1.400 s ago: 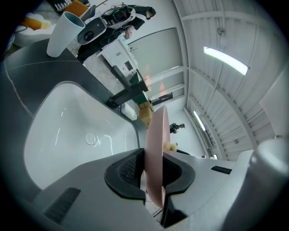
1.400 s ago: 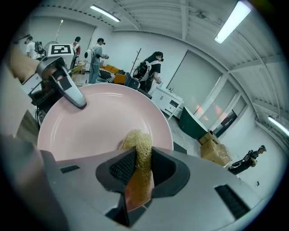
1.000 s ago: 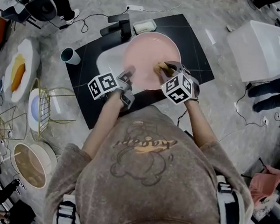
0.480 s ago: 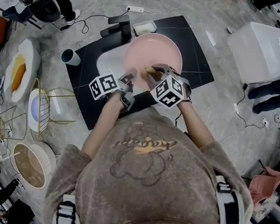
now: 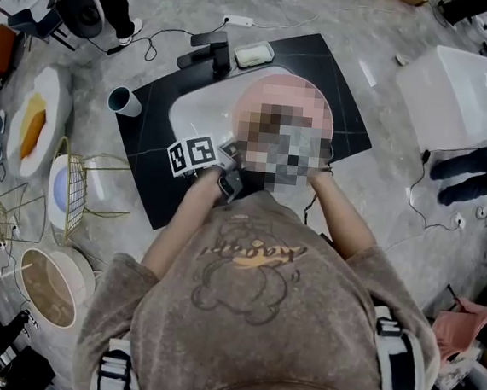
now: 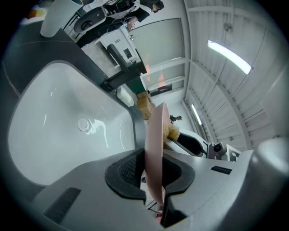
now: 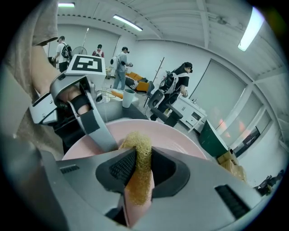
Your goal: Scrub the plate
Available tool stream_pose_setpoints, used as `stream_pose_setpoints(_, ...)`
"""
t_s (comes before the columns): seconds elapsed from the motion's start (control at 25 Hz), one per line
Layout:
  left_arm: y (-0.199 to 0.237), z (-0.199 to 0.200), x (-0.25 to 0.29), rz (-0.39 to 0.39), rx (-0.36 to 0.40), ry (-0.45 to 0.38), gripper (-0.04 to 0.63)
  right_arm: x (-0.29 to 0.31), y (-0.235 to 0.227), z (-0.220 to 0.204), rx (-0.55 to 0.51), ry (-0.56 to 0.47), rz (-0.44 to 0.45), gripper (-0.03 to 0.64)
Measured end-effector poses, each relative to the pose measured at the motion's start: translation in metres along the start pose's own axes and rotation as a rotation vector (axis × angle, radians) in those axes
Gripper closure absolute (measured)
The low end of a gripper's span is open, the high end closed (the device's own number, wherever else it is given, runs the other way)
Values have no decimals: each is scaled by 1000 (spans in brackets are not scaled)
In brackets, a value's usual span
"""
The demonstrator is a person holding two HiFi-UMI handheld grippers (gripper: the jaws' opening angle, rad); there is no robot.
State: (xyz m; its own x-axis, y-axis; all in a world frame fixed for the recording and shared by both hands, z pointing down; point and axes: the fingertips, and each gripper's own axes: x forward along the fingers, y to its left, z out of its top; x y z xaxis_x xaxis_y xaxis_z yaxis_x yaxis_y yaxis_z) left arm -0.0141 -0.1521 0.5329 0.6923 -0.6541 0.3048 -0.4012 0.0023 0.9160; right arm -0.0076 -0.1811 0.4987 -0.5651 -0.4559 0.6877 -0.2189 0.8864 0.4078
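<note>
The left gripper pinches the rim of the pink plate, steadying it over the right end of the white sink so that the right gripper, clamped on a yellow scrubber, can rub its face.

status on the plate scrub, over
Left tool clamped on pink plate rim. Right tool shut on yellow scrubber, at plate face. Nothing in the way.

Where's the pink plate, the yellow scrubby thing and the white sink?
Round pink plate (image 7: 176, 135): right gripper view, inner face.
Yellow mesh scrubber (image 7: 137, 139): right gripper view, top tuft.
White sink basin (image 6: 54, 131): left gripper view, bare bottom.
</note>
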Motion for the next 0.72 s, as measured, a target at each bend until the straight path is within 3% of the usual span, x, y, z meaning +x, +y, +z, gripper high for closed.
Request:
stream_pose_setpoints(0.2, -6, -15, 11, -9, 4, 49, 540, 6, -19, 5, -57, 18, -35, 531)
stream_pose_setpoints(0.72, -5, -16, 9, -2, 4, 51, 541, 8, -78, -12, -91, 87, -176, 529)
